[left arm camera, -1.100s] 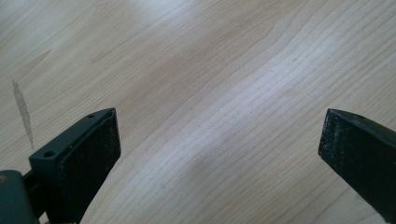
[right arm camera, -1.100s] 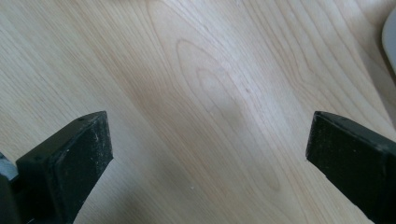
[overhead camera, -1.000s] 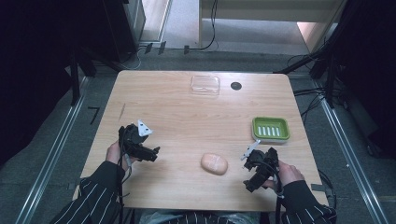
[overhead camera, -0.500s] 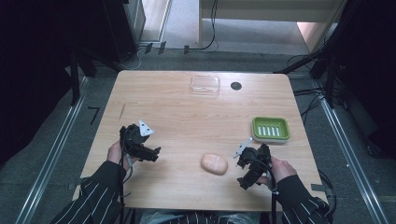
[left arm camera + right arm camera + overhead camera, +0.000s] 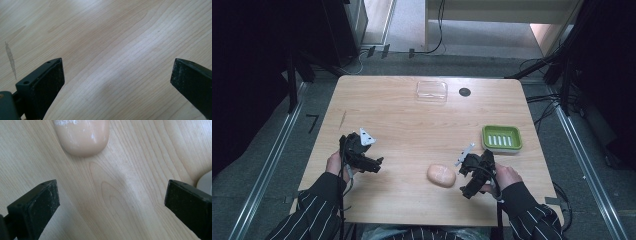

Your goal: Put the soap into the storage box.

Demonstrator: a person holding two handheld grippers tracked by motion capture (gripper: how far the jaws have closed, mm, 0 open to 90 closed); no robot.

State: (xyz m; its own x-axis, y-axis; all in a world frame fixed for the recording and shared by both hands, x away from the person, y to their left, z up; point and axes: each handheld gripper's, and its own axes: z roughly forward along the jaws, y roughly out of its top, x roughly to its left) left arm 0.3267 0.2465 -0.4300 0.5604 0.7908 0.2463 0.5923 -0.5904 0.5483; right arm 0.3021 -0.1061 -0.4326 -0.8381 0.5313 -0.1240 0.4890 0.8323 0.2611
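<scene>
**Inspector:** What lies around the work?

**Onlooker:** A pale wooden table [image 5: 412,125] with rounded corners and visible grain. Near its far edge sits a clear plastic lid or tray [image 5: 431,90], rectangular with soft corners, and just beside that a small dark round disc [image 5: 464,92]. On the right side rests a green soap dish [image 5: 502,138], rectangular, with a row of pale ribs in its floor.

**Inspector:** And the item in hand?

**Onlooker:** A bar of soap [image 5: 441,175], peach-coloured, smooth and pillow-shaped, lying flat on the wood towards the near edge. The right gripper view shows whitish scuffing on its top face. The dish is apart from it, farther back and to the right.

**Inspector:** Any obstruction?

**Onlooker:** Bare wood lies between the soap and the right gripper [image 5: 473,176], which sits just beside the soap's right end. Contact cannot be confirmed.

**Inspector:** Tool condition?

**Onlooker:** Right gripper: jaws spread wide, black, matte, faintly dusted, nothing between them; the soap lies ahead of them, nearer one jaw. Left gripper [image 5: 364,159]: jaws likewise spread wide over bare wood, well apart from the soap, with a thin dark streak in the grain beside them. Both hands wear striped sleeves [image 5: 319,200].
</scene>
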